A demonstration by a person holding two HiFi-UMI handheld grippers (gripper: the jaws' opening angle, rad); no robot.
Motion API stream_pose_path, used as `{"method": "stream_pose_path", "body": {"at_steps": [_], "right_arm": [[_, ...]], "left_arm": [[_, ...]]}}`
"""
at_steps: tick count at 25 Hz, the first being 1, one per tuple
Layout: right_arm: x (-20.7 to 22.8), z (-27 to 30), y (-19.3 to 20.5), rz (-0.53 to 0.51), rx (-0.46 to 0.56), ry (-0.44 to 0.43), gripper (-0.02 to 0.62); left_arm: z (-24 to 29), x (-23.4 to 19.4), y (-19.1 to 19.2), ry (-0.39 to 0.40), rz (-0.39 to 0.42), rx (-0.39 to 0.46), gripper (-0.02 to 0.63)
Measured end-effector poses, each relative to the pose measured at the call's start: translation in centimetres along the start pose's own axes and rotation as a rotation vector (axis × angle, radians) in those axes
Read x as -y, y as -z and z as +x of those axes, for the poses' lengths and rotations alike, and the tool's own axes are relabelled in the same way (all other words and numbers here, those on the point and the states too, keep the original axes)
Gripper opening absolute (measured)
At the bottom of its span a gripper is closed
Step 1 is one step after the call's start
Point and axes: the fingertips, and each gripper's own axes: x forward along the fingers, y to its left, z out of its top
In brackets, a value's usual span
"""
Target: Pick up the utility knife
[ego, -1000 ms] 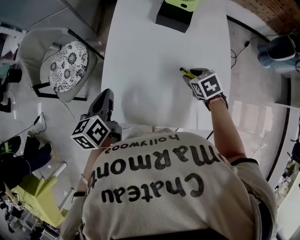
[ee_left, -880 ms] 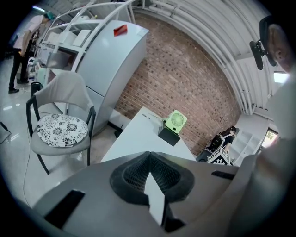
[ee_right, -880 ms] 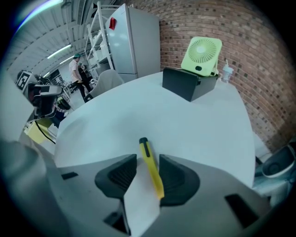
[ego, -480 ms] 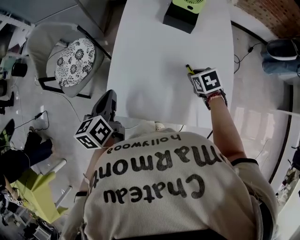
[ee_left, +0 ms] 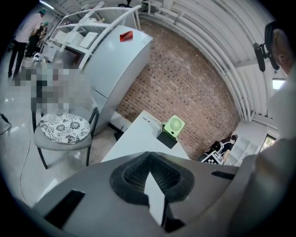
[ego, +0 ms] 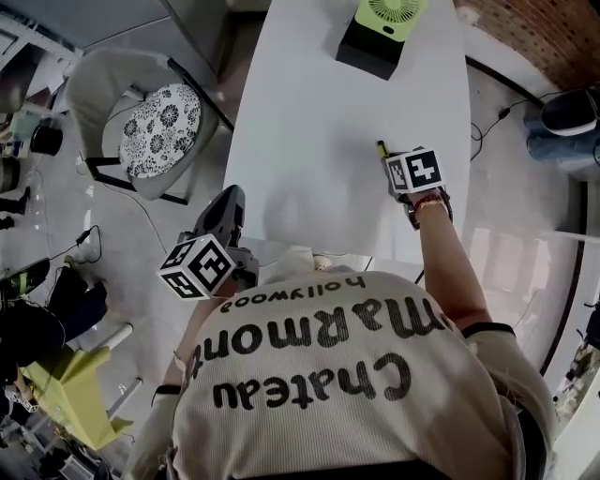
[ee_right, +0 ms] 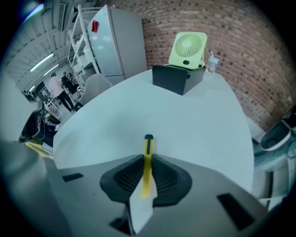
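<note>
The utility knife, a slim yellow bar with a black far tip, was on the right part of the white table, nearer than the fan and close to the right edge. It ran lengthwise between the ribbed black pads of the right gripper. Those jaws had just been closing and now clamped the knife's yellow body, with only the black end sticking out on the far side. Whether it had left the tabletop could not be told.

In the head view the right forearm reached out straight over the table, the gripper tilted steeply down onto the knife. The left gripper was held at the table's near left corner, pointing slightly downward, its jaws pressed together on nothing.

The table was smooth, matte and rounded at its corners. At its far end a pale green fan with a round grille stood on a black box. Left of the table was a grey chair with a flower-patterned cushion. A brick wall stood behind.
</note>
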Motion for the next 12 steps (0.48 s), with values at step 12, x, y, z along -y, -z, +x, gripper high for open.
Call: {"method": "stream_pose_path", "body": {"at_steps": [12], "right_arm": [[-2.5, -1.2, 2.5, 0.198, 0.041, -0.099, 0.057]], "left_arm": [[0.2, 1.1, 0.9, 0.025, 0.005, -0.026, 0.002]]}}
